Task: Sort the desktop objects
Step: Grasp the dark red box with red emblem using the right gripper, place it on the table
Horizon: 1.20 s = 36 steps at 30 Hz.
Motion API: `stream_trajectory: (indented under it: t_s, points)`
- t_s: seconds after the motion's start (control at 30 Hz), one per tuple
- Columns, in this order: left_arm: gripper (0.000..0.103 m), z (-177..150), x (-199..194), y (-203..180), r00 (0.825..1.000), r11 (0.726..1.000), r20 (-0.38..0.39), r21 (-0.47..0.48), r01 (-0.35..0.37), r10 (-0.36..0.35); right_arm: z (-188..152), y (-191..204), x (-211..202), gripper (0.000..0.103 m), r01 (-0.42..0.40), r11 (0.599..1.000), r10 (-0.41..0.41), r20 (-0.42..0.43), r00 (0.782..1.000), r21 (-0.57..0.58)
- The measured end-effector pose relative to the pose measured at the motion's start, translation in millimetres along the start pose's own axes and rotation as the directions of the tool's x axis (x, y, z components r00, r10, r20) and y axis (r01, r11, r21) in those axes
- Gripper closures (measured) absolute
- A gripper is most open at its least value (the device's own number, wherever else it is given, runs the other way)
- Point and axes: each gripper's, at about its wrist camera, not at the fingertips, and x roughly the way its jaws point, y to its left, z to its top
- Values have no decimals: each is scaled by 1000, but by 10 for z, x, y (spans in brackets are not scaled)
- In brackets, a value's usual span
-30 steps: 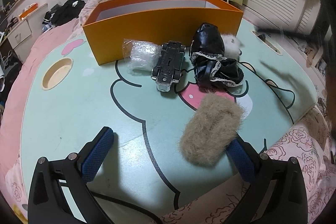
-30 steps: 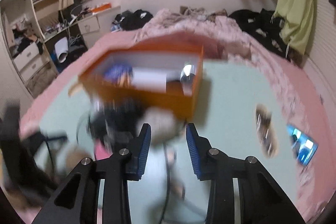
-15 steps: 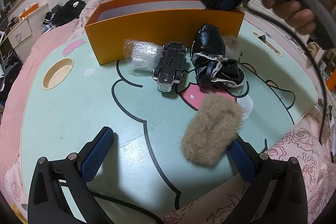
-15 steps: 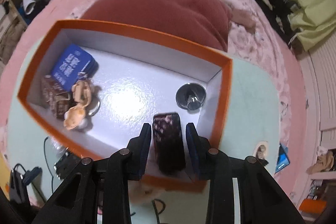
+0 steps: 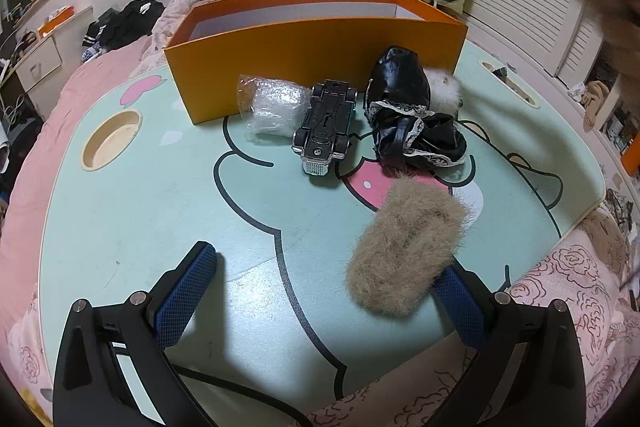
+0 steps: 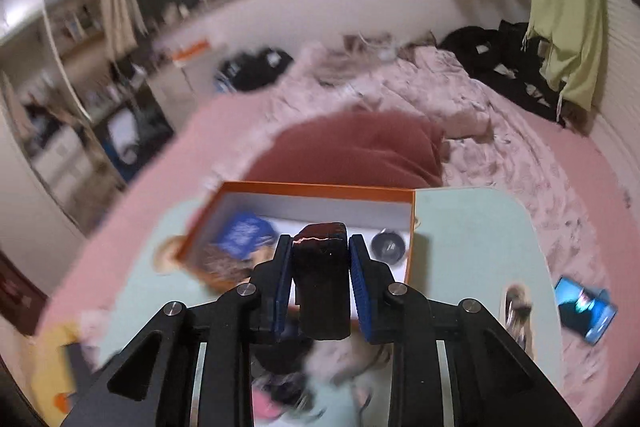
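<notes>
No brand or lettering can be read anywhere: the blue booklet [image 6: 245, 234] inside the orange box [image 5: 316, 55] carries pale print, but the right wrist view is smeared with motion and the marks stay illegible.

The right gripper [image 6: 320, 281] is clamped on a dark glossy case [image 6: 322, 279], its blue pads pressing both flanks, and holds it above the box's near wall. In the left wrist view the same pair appears only as a blur of black, blue and red at the top right. The case's lower end is cut off behind the fingers.

The left gripper [image 5: 324, 291] hangs spread wide over the near edge of the mint tabletop [image 5: 132, 211], gripping nothing; its right pad [image 5: 456, 301] sits just beside a tan furry pouch [image 5: 404, 247] (whether they touch cannot be told).

Only the right wrist view looks into the box: the booklet and a brownish patterned thing [image 6: 224, 261] at the left end, a round black dish [image 6: 387, 246] at the right end. The left wrist view shows merely the outer wall and a strip of white lining.

Only the left wrist view shows the things against the box's front wall: a clear plastic bag [image 5: 274, 105], an overturned toy car [image 5: 326, 125], black lace-trimmed cloth [image 5: 408, 115] and a white fluff ball [image 5: 442, 87] half hidden behind the cloth. A round recess [image 5: 112, 139] lies toward the tabletop's left edge. A lit blue screen [image 6: 586, 313] lies off the right edge.
</notes>
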Motion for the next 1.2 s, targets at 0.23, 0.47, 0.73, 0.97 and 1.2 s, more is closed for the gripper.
stream_trajectory:
  t_s: [0.23,0.47,0.73,0.97,1.2]
  points:
    - [0,-3,0,11,1000,1000,0,1,1,-1,-910,-299,-84,76,-271,945,299,-151,942,181]
    - [0,-6,-7,18,1000,1000,0,2,2,-2,-1087,-407,304,48,-267,920,327,-183,927,288]
    - [0,-6,-11,12,1000,1000,0,1,2,-2,-1211,-251,-91,23,-53,996,61,-115,991,76]
    - [0,-10,-10,14,1000,1000,-2,3,1,-1,-1570,-147,-49,1,-21,991,7,-102,995,-134]
    - [0,-13,-17,10,1000,1000,-2,3,1,-1,-1580,-272,24,0,-67,994,59,-94,994,-85]
